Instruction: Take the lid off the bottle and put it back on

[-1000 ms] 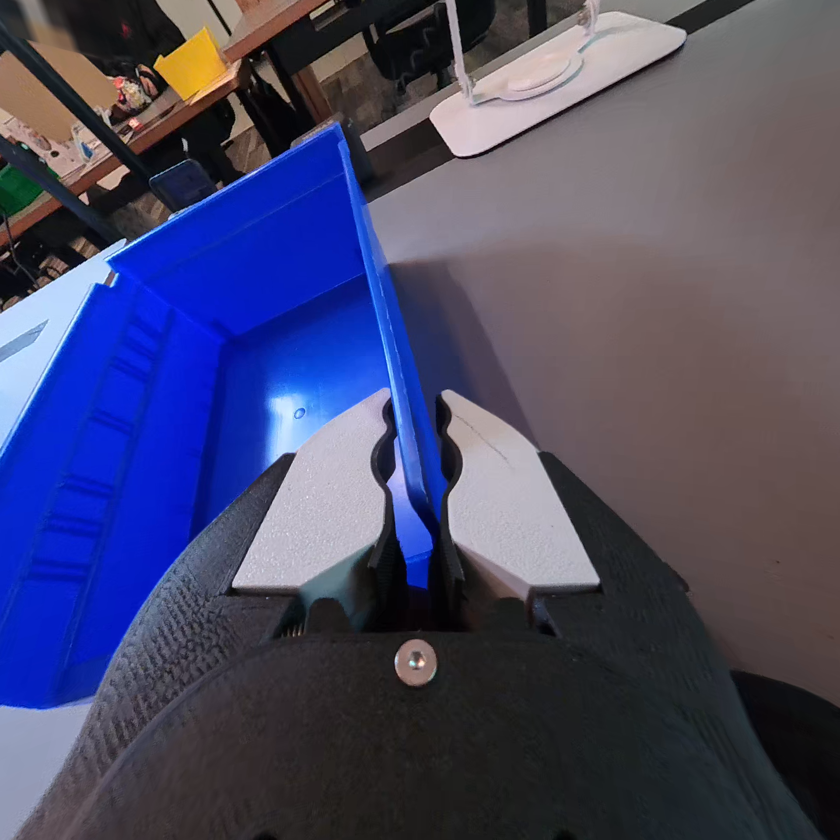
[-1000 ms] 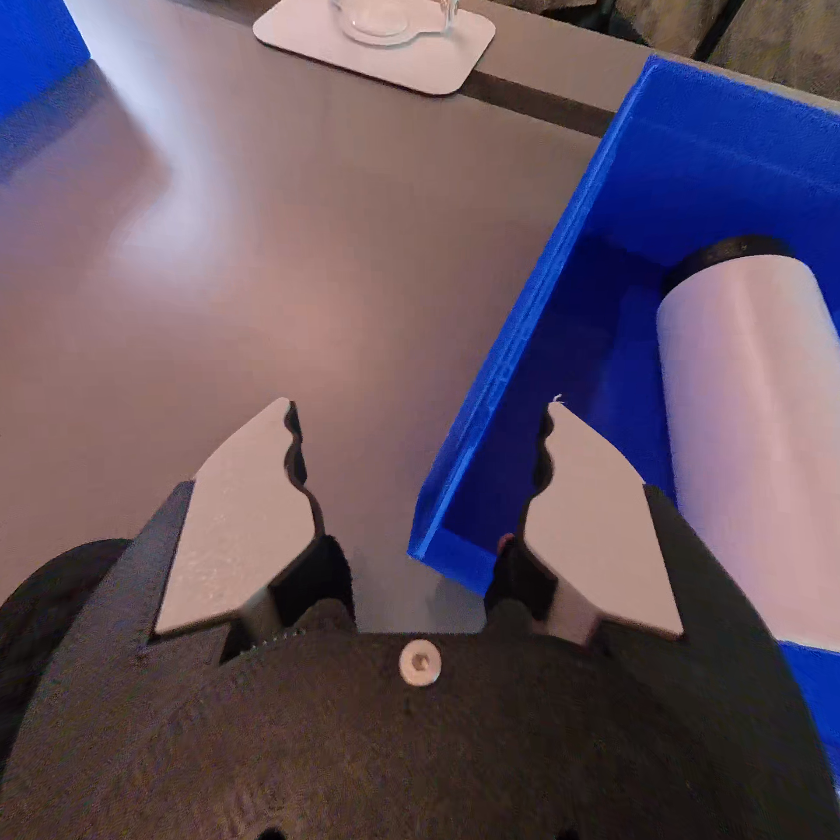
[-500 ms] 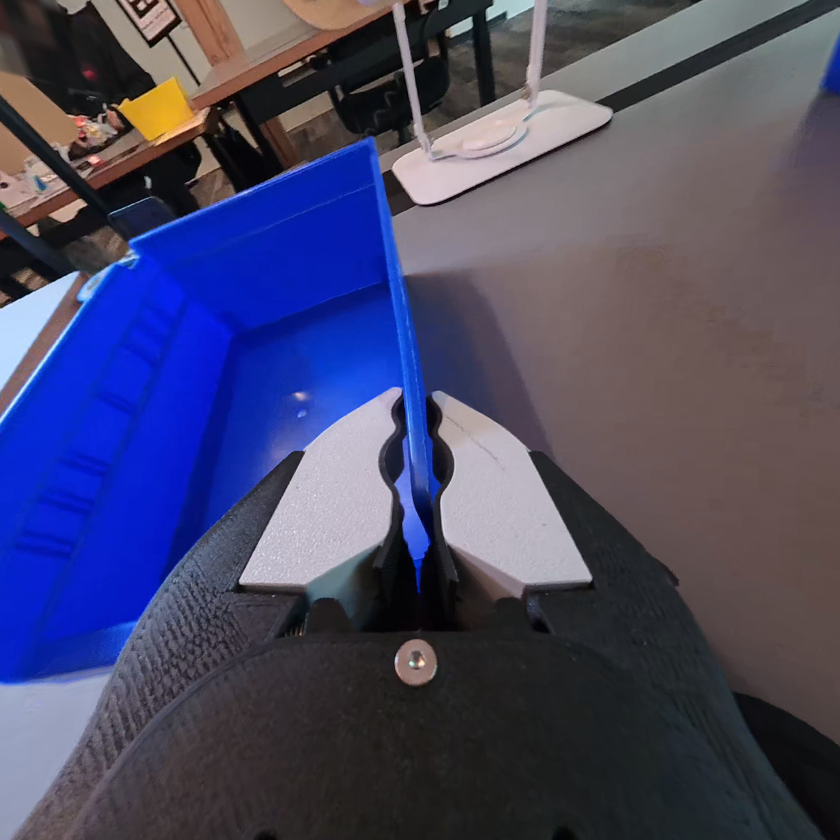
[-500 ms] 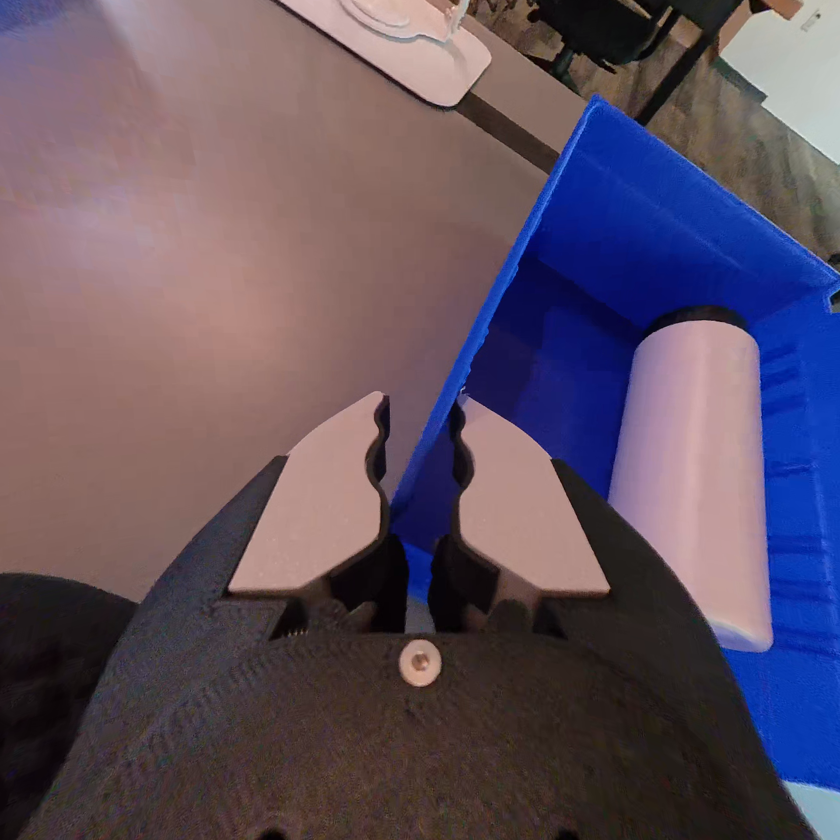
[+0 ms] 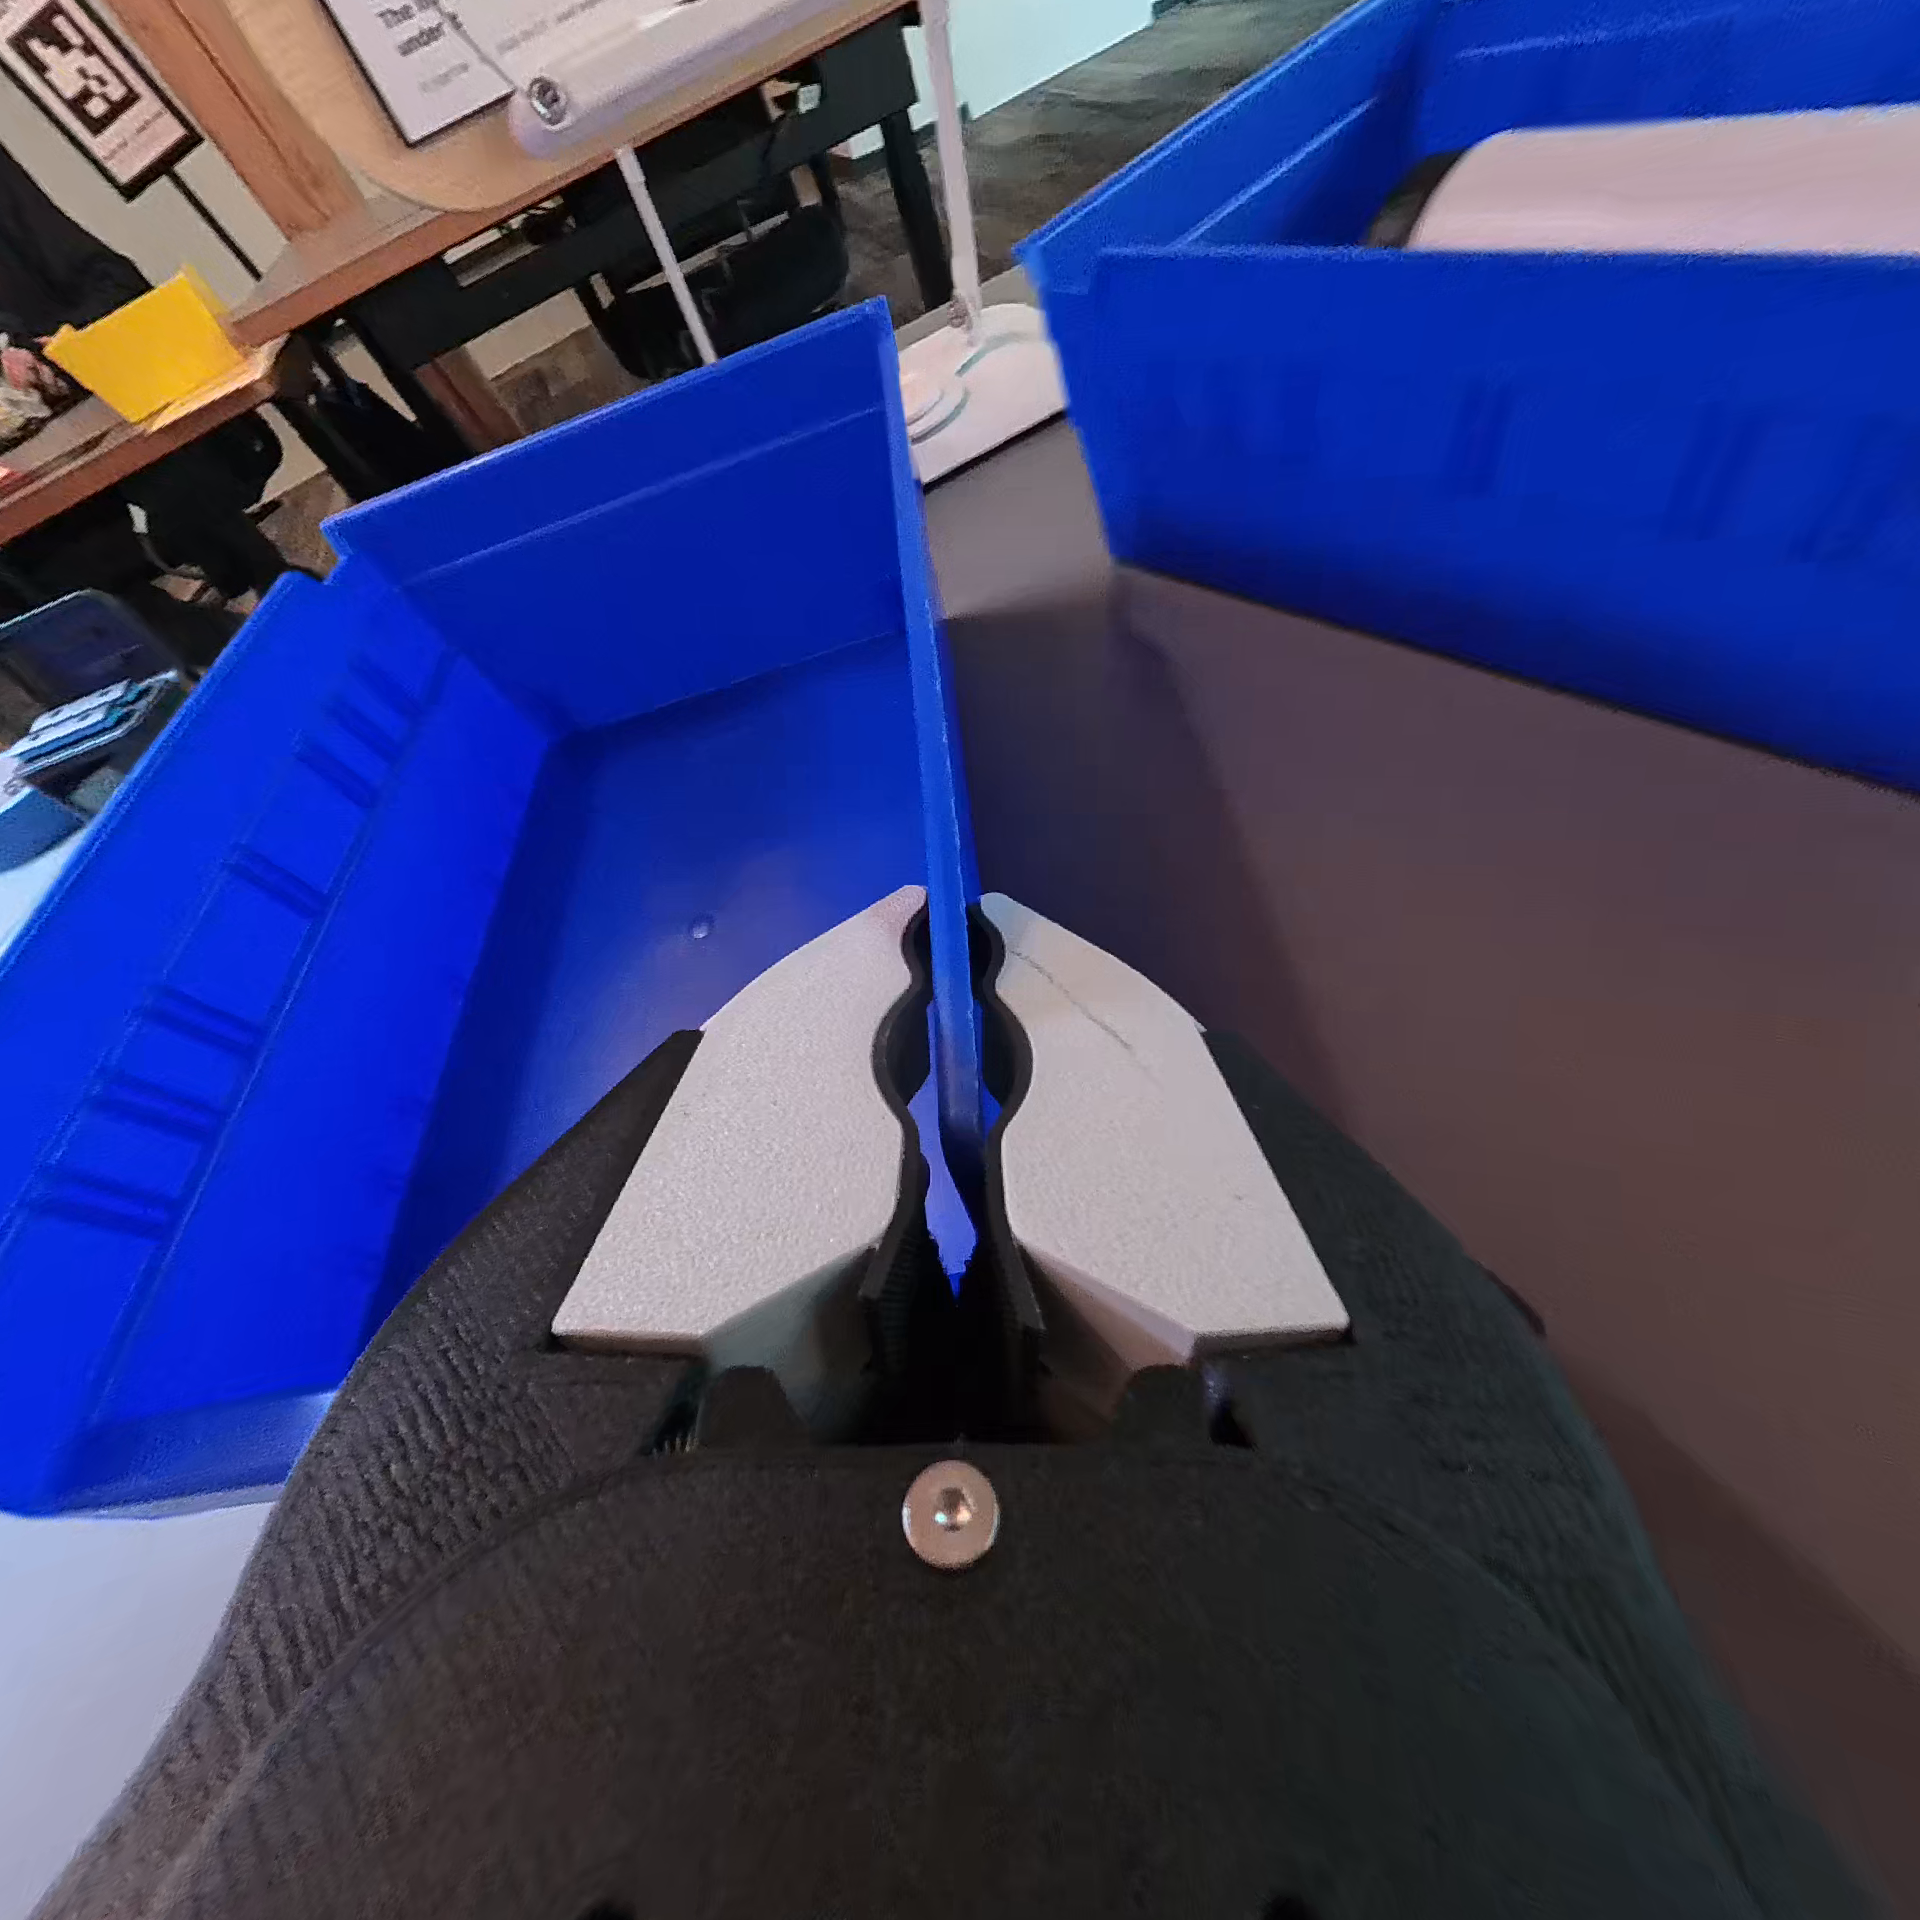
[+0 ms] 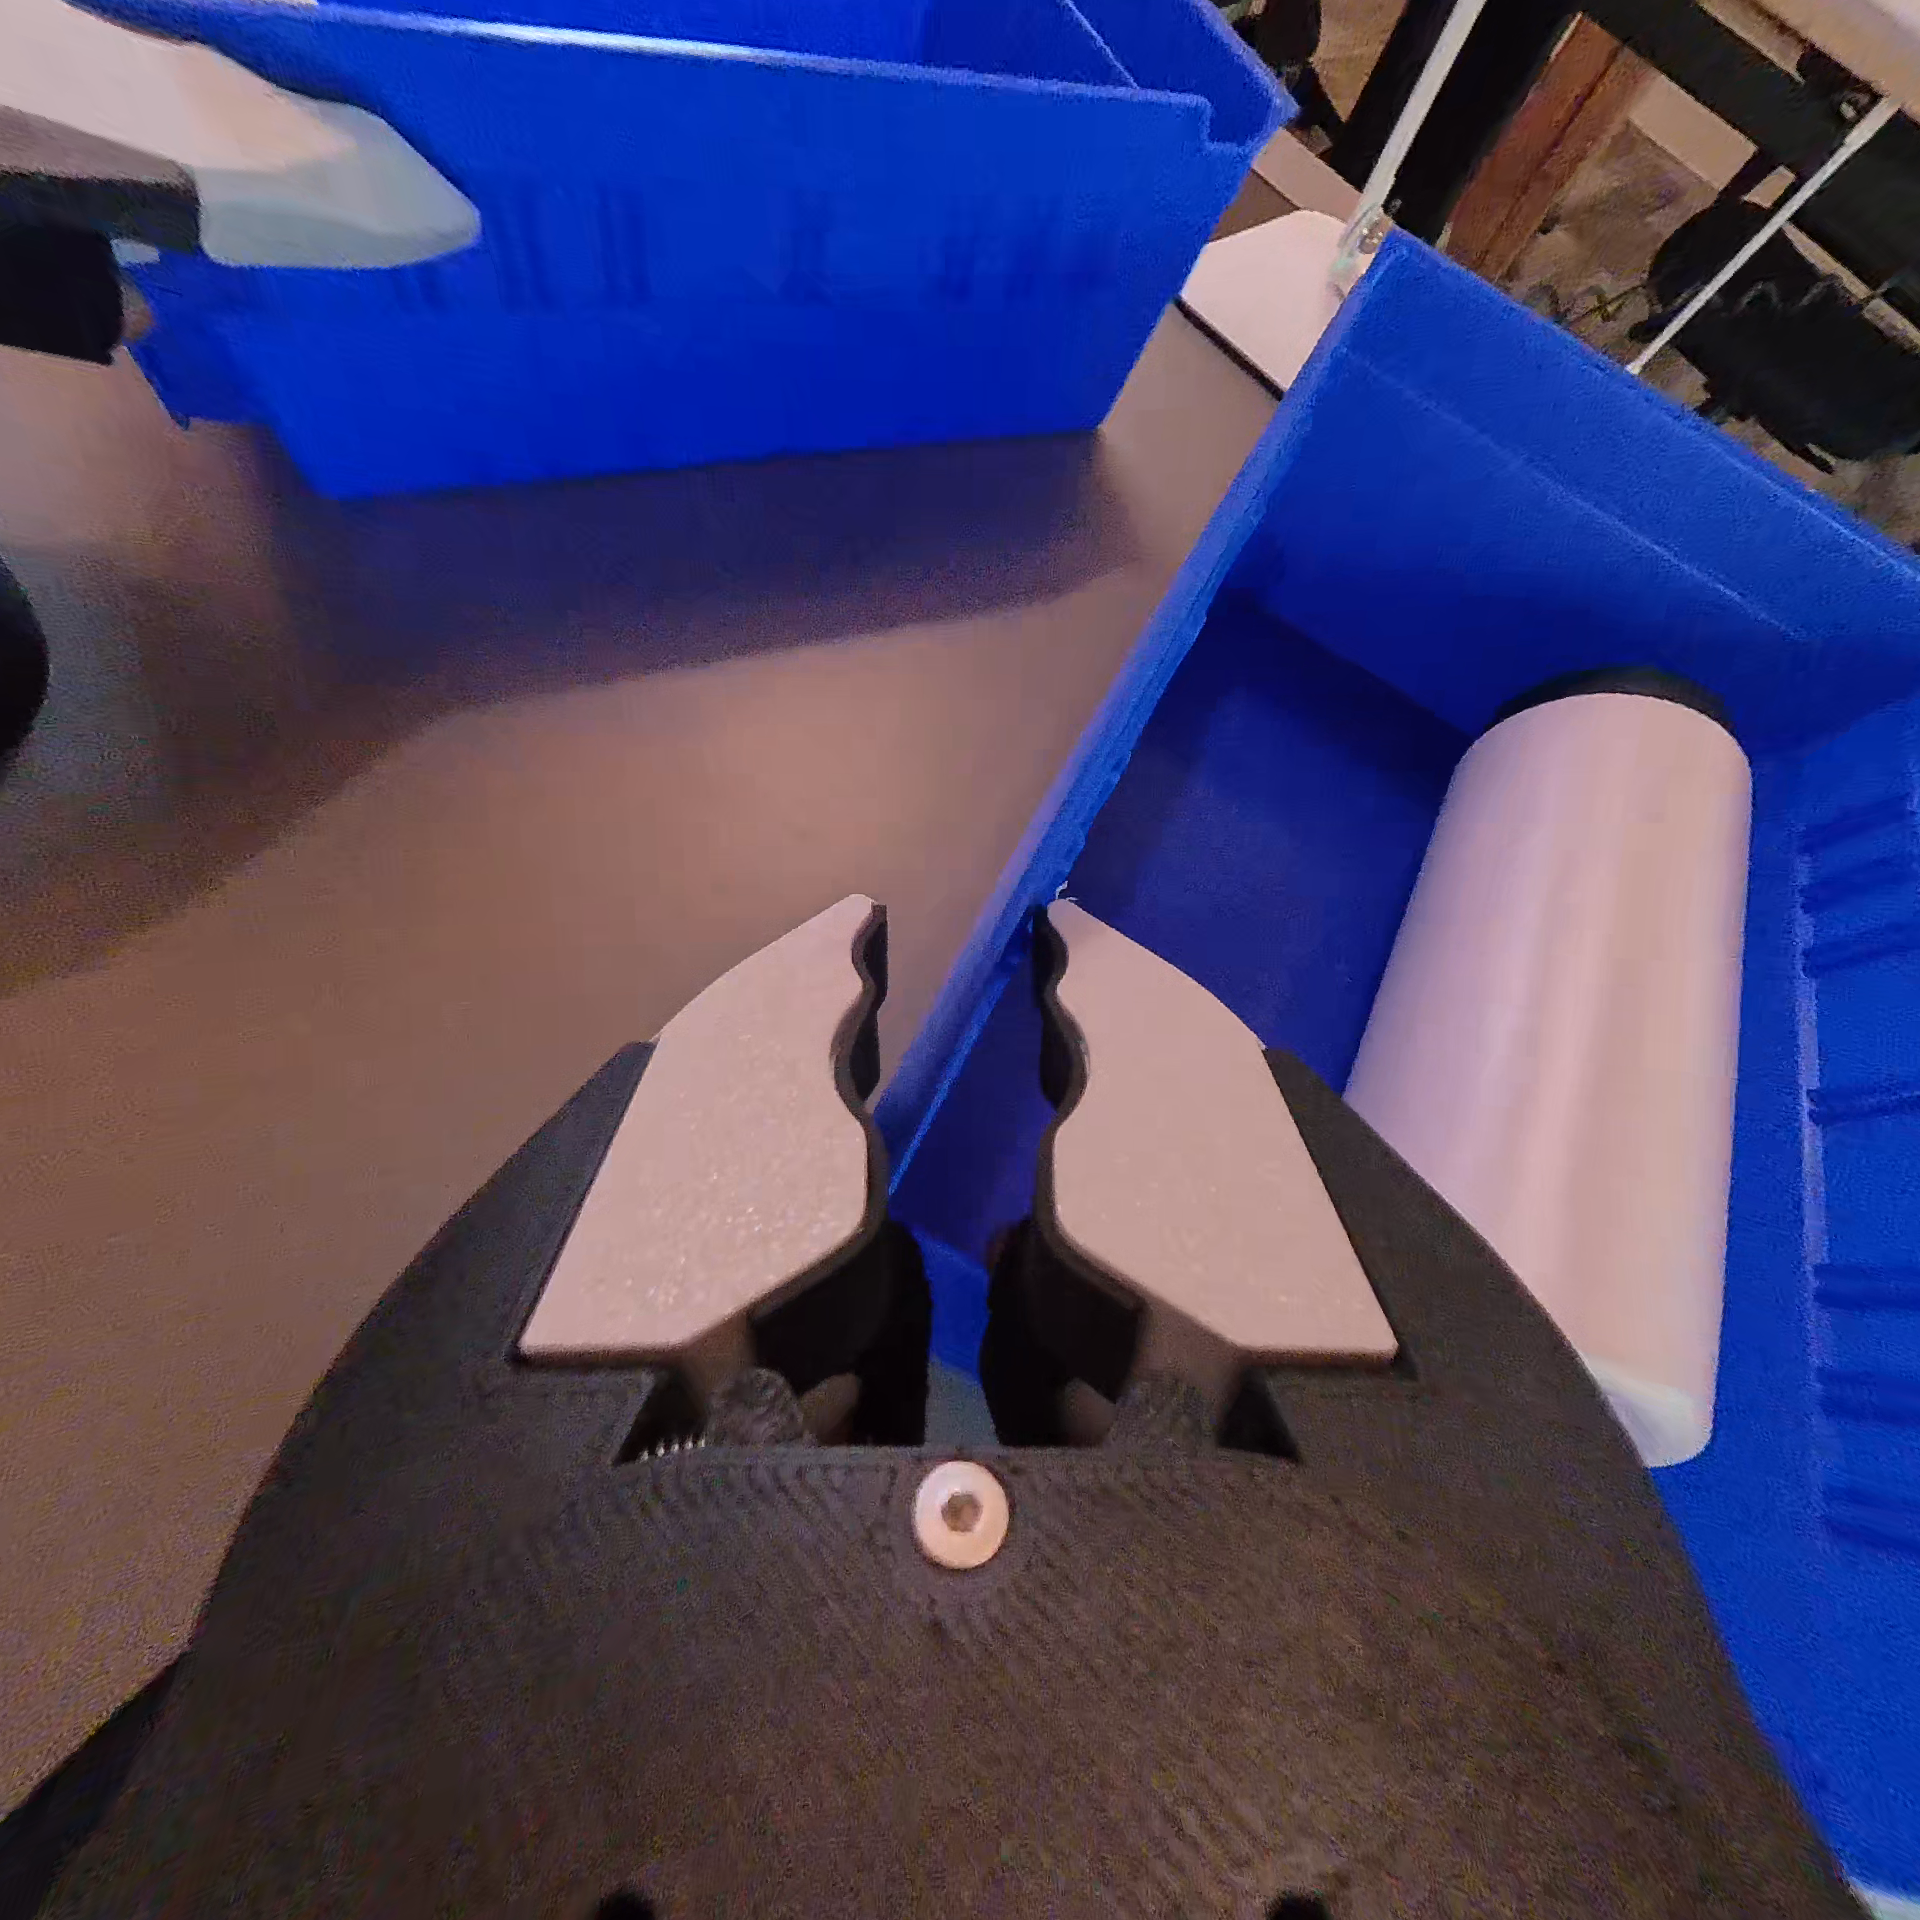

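Beyond the dark grey matte tabletop [image 5: 1455,935] stand brown wooden tables on black metal legs [image 5: 343,281], one bearing a yellow open-topped box [image 5: 140,348], with a framed white sign [image 5: 416,62] behind and mottled grey-brown carpet floor [image 6: 1621,208].

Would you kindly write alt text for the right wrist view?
The right gripper is closed on the side wall of a blue bin holding a pale bottle lying on its side, its dark lid at the far end. A second blue bin stands across the dark table.
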{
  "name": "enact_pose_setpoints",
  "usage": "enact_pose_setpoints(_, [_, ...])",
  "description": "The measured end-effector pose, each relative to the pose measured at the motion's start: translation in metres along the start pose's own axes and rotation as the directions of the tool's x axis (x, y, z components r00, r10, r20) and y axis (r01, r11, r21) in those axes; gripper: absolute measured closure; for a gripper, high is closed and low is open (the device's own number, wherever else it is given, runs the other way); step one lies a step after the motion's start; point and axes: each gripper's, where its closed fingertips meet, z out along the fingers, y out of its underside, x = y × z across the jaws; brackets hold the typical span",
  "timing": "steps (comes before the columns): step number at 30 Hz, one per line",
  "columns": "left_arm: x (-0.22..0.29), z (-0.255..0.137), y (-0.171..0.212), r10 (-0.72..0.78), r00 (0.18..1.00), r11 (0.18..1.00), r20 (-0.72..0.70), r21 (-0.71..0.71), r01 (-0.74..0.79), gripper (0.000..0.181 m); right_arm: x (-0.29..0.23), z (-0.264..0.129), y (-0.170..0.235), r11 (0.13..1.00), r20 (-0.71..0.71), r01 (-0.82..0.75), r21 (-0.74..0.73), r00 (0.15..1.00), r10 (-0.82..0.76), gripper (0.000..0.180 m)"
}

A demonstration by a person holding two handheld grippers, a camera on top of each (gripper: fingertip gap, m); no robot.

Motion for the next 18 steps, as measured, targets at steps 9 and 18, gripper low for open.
enact_pose_setpoints(9, [0.012,0.003,-0.006,0.001,1.000,1.000,0.014,0.002,-0.001,0.176,-0.032,0.021,-0.024,0.999,0.016,-0.025,0.036,1.000,0.025,0.152])
enact_pose_setpoints(18, [0.073,-0.045,-0.092,-0.104,0.985,0.919,-0.135,0.367,0.147,0.108,0.026,-0.054,-0.069,0.848,0.129,-0.323,0.421,0.946,0.296,0.081])
